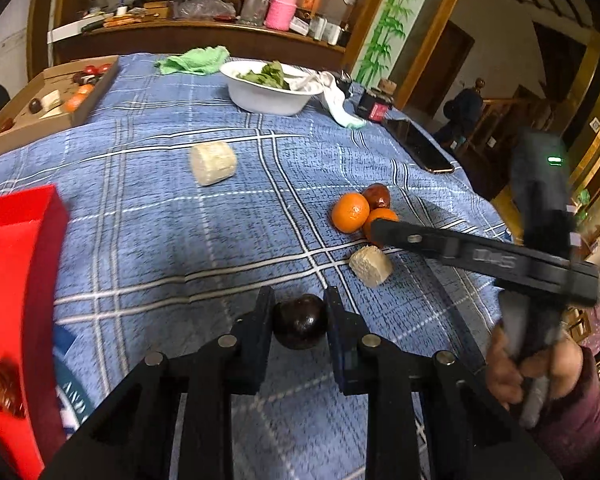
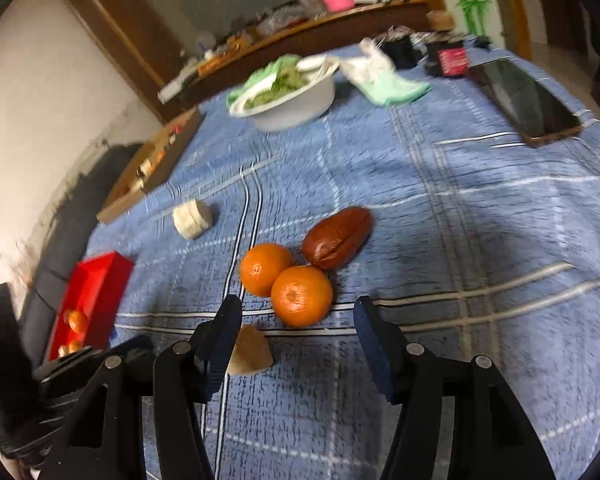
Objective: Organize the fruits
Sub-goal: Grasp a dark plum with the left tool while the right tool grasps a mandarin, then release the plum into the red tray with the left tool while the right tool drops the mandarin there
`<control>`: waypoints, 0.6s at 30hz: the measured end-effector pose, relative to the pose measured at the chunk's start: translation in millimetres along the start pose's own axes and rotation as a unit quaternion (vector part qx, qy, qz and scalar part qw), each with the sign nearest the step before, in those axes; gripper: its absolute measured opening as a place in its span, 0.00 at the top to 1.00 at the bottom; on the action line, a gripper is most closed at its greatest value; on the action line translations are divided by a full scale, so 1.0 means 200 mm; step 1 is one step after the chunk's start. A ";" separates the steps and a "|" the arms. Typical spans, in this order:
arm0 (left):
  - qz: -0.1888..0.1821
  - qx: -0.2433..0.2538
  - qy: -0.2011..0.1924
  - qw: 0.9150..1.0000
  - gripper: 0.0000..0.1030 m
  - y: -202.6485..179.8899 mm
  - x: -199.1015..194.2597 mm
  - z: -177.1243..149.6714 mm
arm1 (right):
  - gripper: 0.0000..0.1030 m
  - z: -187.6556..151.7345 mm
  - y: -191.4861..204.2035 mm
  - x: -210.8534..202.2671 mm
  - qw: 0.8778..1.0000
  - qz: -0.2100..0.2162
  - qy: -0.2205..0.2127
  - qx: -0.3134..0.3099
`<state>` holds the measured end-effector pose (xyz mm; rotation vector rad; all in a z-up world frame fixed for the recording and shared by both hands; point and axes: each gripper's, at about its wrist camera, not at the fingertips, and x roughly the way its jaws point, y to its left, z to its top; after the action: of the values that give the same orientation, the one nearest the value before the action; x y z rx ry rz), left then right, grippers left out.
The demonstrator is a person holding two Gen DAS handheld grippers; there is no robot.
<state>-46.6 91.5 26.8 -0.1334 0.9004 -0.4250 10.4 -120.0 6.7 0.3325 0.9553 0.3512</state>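
Observation:
My left gripper (image 1: 299,316) is shut on a dark round fruit (image 1: 300,322), held just over the blue checked cloth (image 1: 160,220). A red box (image 1: 16,280) with a few fruits inside lies at the left. My right gripper (image 2: 296,320) stands open, its fingers on either side of the nearer orange (image 2: 301,296) without touching it. A second orange (image 2: 265,269) and a brown oblong fruit (image 2: 337,238) lie just behind. In the left wrist view the right gripper's finger (image 1: 440,240) reaches over the oranges (image 1: 350,213).
Two pale cut chunks (image 1: 213,163) (image 1: 371,266) lie on the cloth. A white bowl (image 1: 268,98) of greens, cloths, a phone (image 1: 418,144) and a dark jar (image 1: 376,106) stand at the back. A cardboard tray (image 1: 40,108) of fruit is at the far left.

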 end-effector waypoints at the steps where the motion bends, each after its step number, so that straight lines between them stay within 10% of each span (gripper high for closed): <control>1: 0.000 -0.005 -0.004 1.000 0.77 0.01 -0.03 -0.01 | 0.51 0.01 0.02 0.00 1.000 -0.012 -0.006 -0.009; 2: 0.000 -0.008 -0.006 1.000 0.77 0.02 -0.05 -0.02 | 0.68 0.01 0.02 0.01 1.000 -0.020 0.002 -0.013; 18: 0.020 -0.130 -0.092 0.987 0.77 0.47 -0.56 -0.15 | 0.68 -0.07 0.40 -0.21 0.997 0.060 -0.004 -0.044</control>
<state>-101.9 223.8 63.3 -0.3868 0.7709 -0.2515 -34.5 -65.0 63.2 0.3120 0.9107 0.4986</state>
